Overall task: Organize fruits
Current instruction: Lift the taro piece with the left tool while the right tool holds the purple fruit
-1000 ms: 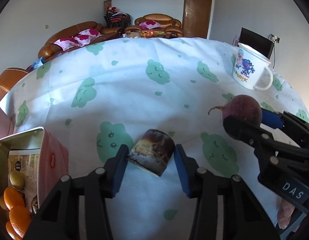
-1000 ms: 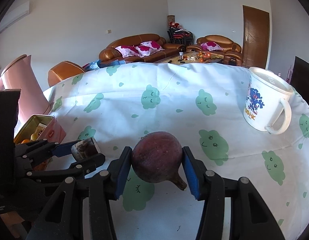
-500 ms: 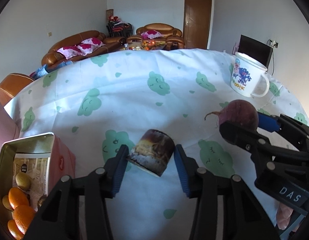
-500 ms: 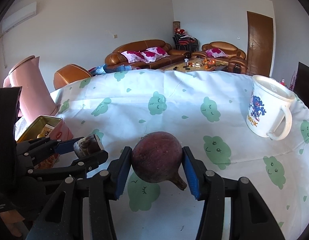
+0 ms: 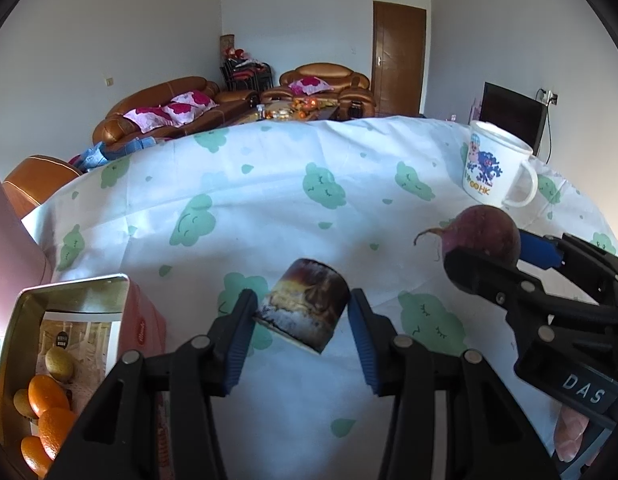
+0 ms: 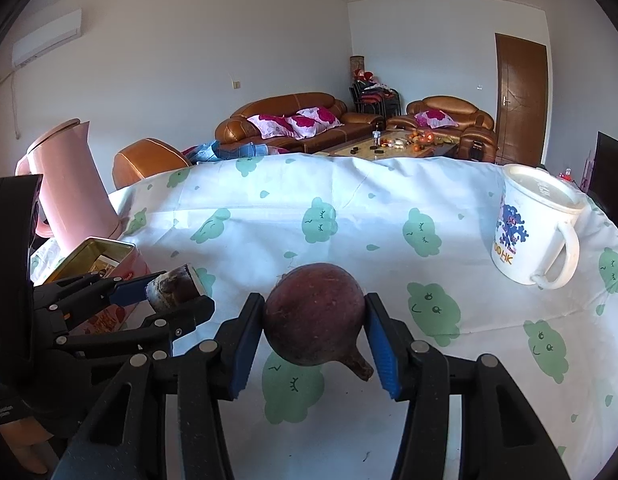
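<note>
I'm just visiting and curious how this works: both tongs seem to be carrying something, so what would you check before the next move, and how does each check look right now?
1. Right tongs clamped on the purple round vegetable: ok.
2. Left tongs clamped on the small printed cup: ok, though the cup is tilted.
3. Pink tin open to receive items: ok.
4. Room left in the tin beside the oranges: ok.
5. White mug clear of both tongs: ok.
6. Whether the cup holds anything: cannot tell.
</note>
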Motion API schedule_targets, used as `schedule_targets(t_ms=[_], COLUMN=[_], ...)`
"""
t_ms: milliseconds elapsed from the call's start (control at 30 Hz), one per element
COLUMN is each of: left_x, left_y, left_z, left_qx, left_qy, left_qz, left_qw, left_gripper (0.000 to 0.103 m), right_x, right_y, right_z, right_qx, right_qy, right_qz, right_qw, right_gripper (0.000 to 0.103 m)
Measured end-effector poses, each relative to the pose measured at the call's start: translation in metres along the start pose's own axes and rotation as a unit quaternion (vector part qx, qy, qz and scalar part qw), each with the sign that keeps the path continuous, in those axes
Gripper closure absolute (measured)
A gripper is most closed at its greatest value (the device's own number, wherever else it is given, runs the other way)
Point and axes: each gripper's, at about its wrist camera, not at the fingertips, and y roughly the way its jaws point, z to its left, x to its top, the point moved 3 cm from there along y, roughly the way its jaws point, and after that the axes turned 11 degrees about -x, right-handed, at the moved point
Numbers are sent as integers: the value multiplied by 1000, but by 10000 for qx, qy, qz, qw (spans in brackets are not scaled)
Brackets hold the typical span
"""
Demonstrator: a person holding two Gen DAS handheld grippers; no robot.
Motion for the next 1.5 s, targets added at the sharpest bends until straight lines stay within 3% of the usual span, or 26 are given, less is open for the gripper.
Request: schedule_targets(t_ms=[1500], left_x=[-3], left_y=[-37], left_z=[-3], left_qx=[241], left_qy=[52], left_qz=[-897], left_qw=[9957], left_gripper=[55], right_x=[1], right_y=[-26], right_z=[4], right_qx=[-122], right_qy=[-122], right_qz=[-704], right_qw=[9974], right_gripper=[51])
